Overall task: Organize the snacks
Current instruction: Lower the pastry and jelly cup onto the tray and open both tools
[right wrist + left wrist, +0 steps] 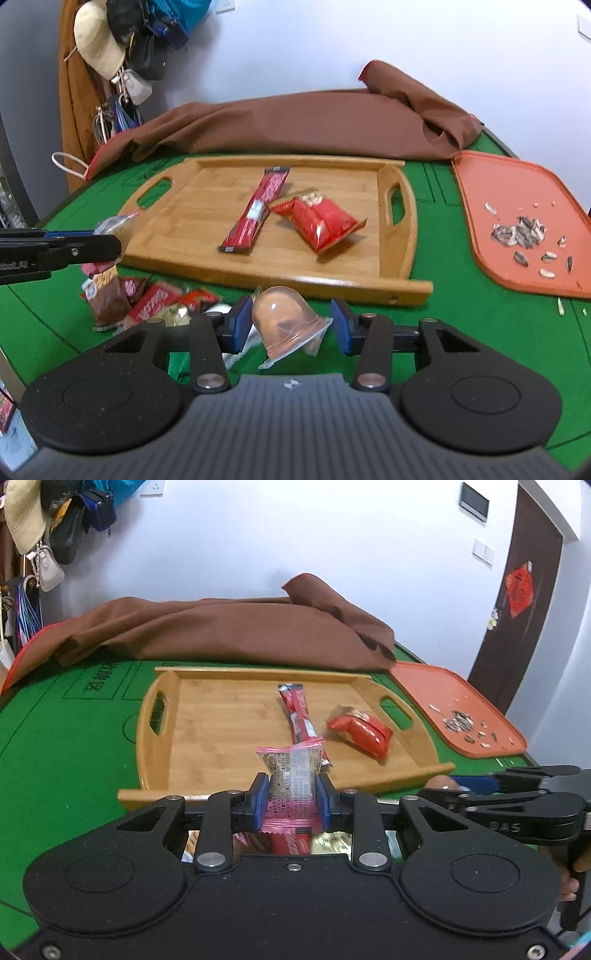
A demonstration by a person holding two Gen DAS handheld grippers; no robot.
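Note:
My left gripper [290,799] is shut on a pink-edged clear snack packet [291,775], held just in front of the near rim of the wooden tray [207,716]. On the tray lie a long red snack stick [297,710] and a red snack bag [360,731]. In the right wrist view the tray [332,273] holds the same red stick [256,210] and red bag [319,221]. My right gripper [291,325] is open, its pads standing either side of a clear brown jelly cup [286,319] lying on the green table. A pile of loose snacks [147,301] lies left of the cup.
A brown cloth [236,631] is heaped behind the tray. An orange tray [517,206] with sunflower seeds and shells [521,234] sits to the right. The left gripper [55,251] shows at the left edge of the right wrist view. Bags and hats hang on the far left wall.

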